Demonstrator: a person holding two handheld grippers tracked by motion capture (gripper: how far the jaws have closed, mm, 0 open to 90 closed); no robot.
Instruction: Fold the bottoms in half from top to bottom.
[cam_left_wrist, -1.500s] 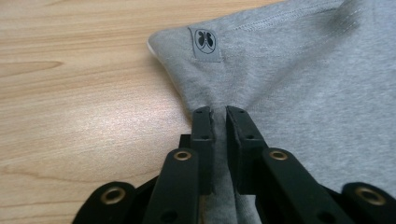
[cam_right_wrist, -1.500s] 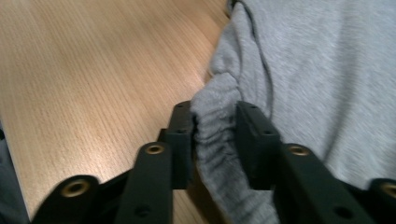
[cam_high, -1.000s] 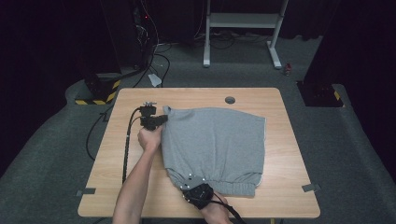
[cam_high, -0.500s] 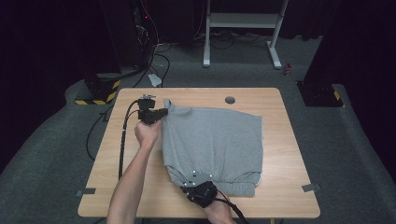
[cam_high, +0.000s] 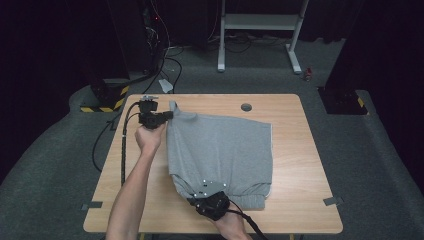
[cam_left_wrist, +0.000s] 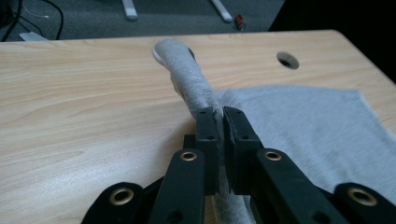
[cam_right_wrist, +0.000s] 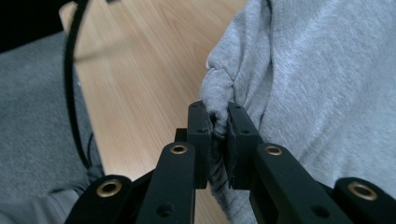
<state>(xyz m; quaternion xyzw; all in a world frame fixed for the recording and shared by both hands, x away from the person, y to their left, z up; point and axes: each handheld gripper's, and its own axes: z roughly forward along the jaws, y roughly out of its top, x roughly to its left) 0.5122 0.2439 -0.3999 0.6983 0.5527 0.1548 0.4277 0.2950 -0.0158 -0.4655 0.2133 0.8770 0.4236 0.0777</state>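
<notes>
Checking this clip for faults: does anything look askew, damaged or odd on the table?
Nothing damaged. The grey garment lies skewed, its left edge bunched where the left gripper and right gripper pinch it.

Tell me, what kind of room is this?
Probably a lab or recording studio: a lone wooden table on grey carpet, black curtains around, cables and equipment behind, and a grey sweatshirt being handled.

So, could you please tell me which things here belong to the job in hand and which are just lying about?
In the job:
grey garment
left gripper, shut on its far edge
right gripper, shut on its near edge

Just about:
table
white frame
floor cables
</notes>
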